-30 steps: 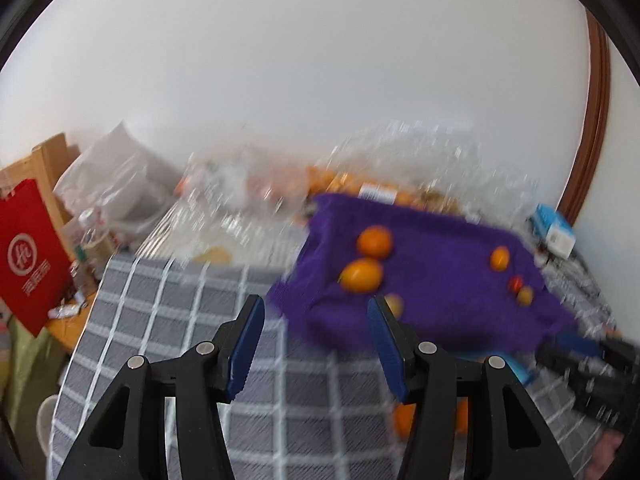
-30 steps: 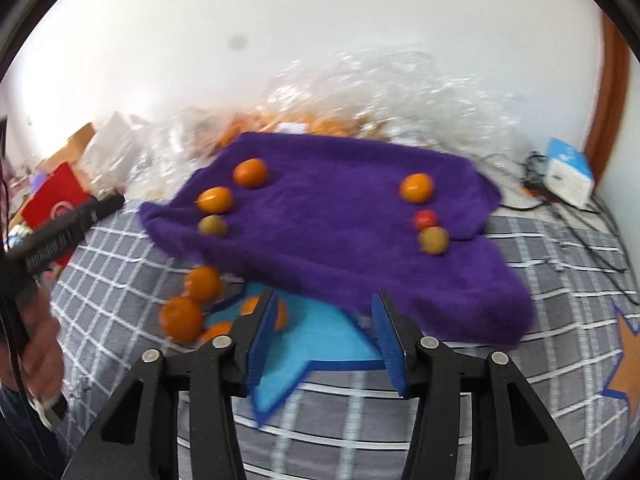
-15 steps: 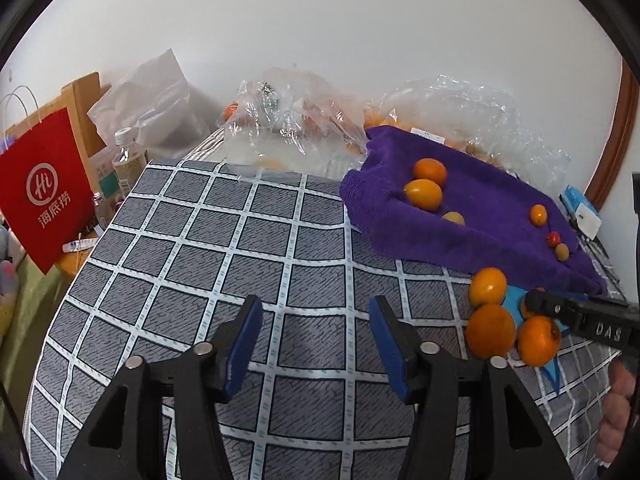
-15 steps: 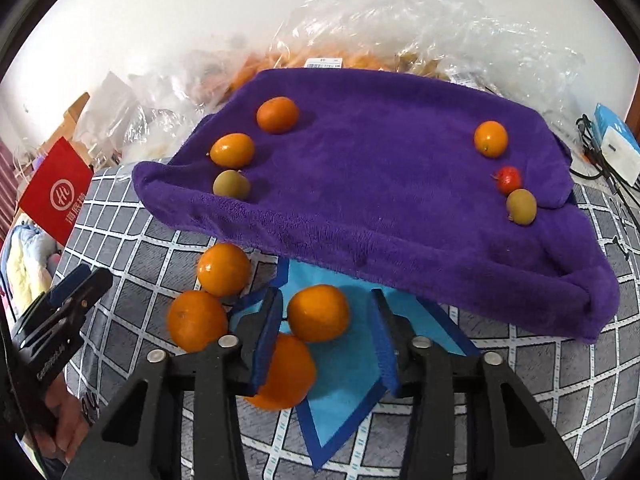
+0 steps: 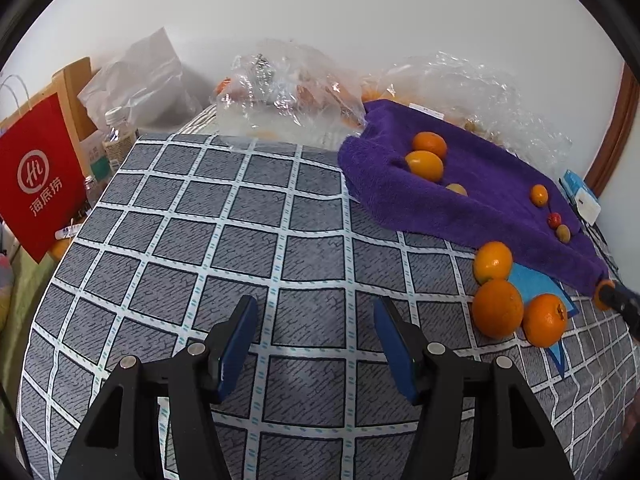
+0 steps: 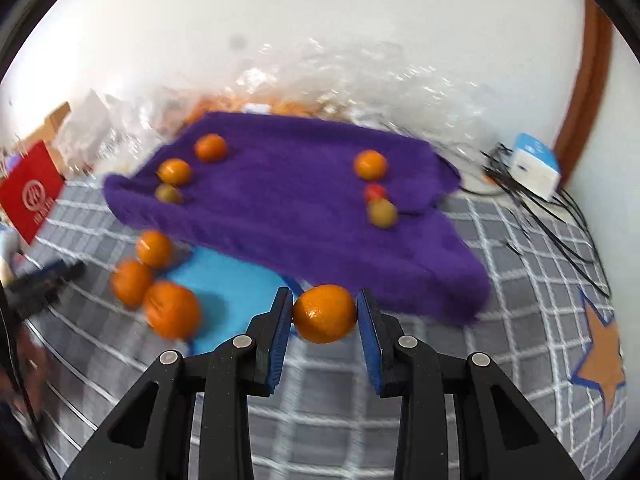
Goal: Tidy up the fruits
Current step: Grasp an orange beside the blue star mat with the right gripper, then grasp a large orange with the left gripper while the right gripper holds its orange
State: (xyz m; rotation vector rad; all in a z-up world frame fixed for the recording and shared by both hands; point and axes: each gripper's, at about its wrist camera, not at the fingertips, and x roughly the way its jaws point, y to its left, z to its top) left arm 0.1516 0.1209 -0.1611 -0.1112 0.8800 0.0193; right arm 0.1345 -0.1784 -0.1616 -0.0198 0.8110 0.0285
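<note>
My right gripper [image 6: 324,295] has its blue pads pressed on an orange [image 6: 324,314], and the jaws are still closing; the fruit hangs in front of the purple towel [image 6: 288,216]. Three more oranges [image 6: 154,248] lie together on the checked bedspread at the towel's left corner, seen in the left wrist view too [image 5: 497,308]. The towel bears two groups of small fruit, one at its left end [image 6: 175,171] and one at its right [image 6: 370,165]. My left gripper [image 5: 316,316] is open over bare bedspread with nothing between its fingers.
Clear plastic bags [image 5: 288,96] with more fruit lie behind the towel against the wall. A red paper bag [image 5: 38,172] and bottles stand off the bed's left side. A white and blue box [image 6: 536,164] with black cables sits at the right. A blue star patch [image 6: 232,280] lies beside the loose oranges.
The right gripper closed on an orange from the group by the blue patch and drew it back and up. The left gripper sank toward the bedspread, then held still with its jaws slightly wider.
</note>
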